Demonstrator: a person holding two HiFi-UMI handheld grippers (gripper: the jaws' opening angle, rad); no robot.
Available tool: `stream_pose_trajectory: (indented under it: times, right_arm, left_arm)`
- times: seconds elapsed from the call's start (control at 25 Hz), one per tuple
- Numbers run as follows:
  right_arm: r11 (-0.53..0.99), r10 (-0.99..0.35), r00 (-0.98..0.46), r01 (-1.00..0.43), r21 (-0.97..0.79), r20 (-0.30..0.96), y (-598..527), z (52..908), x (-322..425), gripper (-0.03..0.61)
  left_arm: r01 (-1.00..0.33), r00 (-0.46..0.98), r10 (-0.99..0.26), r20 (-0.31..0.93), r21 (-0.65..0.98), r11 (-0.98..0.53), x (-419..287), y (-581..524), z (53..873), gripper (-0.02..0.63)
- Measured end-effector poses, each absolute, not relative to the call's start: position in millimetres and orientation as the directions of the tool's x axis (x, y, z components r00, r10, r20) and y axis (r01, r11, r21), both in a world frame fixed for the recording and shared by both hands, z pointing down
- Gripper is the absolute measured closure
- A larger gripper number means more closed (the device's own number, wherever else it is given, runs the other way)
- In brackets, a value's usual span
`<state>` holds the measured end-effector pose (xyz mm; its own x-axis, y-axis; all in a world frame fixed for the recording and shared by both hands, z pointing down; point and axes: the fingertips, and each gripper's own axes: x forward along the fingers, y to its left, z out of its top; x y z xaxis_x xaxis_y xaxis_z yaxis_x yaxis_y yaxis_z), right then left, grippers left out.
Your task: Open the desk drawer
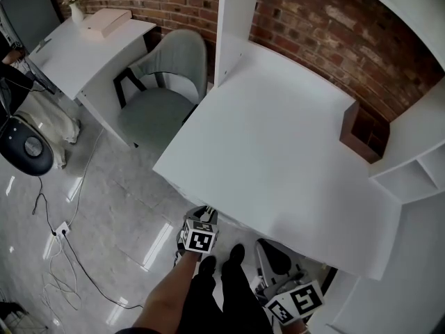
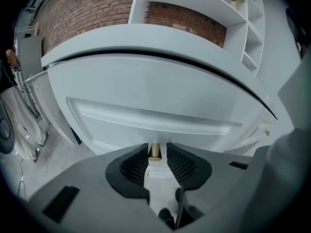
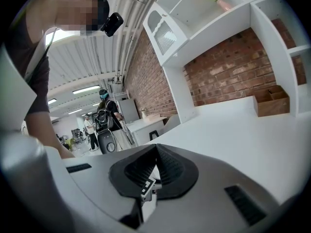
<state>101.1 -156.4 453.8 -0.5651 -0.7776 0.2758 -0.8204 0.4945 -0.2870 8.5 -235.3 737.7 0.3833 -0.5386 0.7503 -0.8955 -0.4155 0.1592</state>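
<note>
Desk drawer: a white front with a long recessed panel, set just under the front edge of the desk top and closed. A small brass knob projects from its lower middle. The left gripper points down at this knob. Its jaws stand a little apart with the knob between their tips, and no firm clamp on it shows. The right gripper is held lower right beside the desk's near corner, its jaws closed together on nothing. In the head view the desk top overhangs and hides the drawer, and only the left gripper's marker cube shows at the edge.

On the desk's far right stands a wooden box against the brick wall, with white shelves alongside. A grey chair stands at the desk's left between it and a second desk. Cables trail over the floor.
</note>
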Motion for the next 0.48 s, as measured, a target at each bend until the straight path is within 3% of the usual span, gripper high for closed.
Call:
stream_pose_trajectory:
  times: [0.12,0.48]
  right_arm:
    - [0.5,-0.773,-0.571,-0.816,-0.289,0.276,-156.1,454.7,100.2,0.574]
    - [0.486,-0.778,-0.567,-0.817,-0.312,0.272,-148.7,453.3,96.2,0.574]
  left_arm:
    - [-0.901,0.372,-0.544,0.752,0.151,-0.407,6.9,-236.7,738.8,0.529]
    - [-0.887,0.392,-0.524,0.757,0.159,-0.433,3.3,-232.5,737.7,0.535]
